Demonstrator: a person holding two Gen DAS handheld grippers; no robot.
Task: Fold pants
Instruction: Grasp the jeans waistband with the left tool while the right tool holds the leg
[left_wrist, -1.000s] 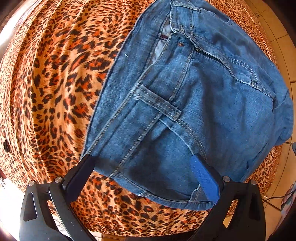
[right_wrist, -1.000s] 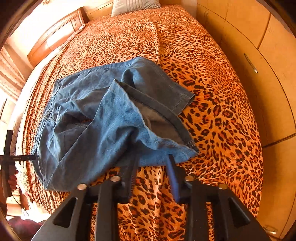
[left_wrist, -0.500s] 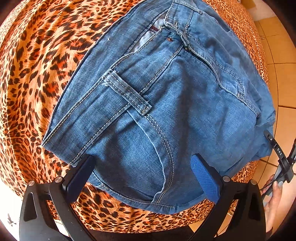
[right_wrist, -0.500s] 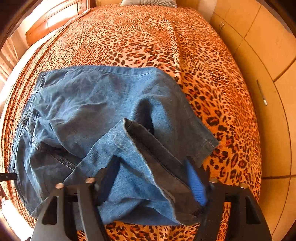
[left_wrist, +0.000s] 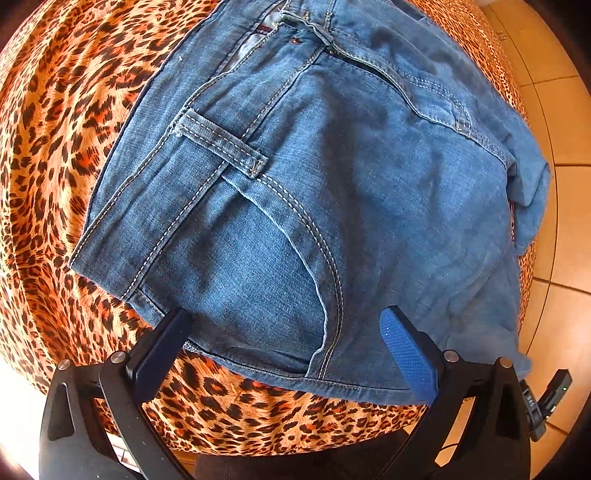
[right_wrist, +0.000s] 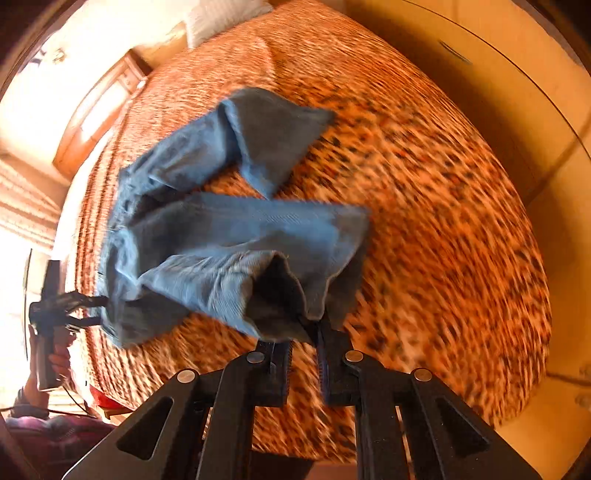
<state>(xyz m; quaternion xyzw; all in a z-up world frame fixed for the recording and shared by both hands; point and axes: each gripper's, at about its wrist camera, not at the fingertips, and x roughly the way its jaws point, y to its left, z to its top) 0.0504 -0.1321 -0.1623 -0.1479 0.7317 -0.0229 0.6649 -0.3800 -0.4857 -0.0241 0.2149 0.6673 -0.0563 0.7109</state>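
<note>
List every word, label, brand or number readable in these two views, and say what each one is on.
No text reads clearly in either view.
Dark red tag inside the waistband of the jeans: print too small to read.
White marks on the black device at the lower right edge of the left wrist view: too small to read.
Right wrist view: motion-blurred, no text visible.
</note>
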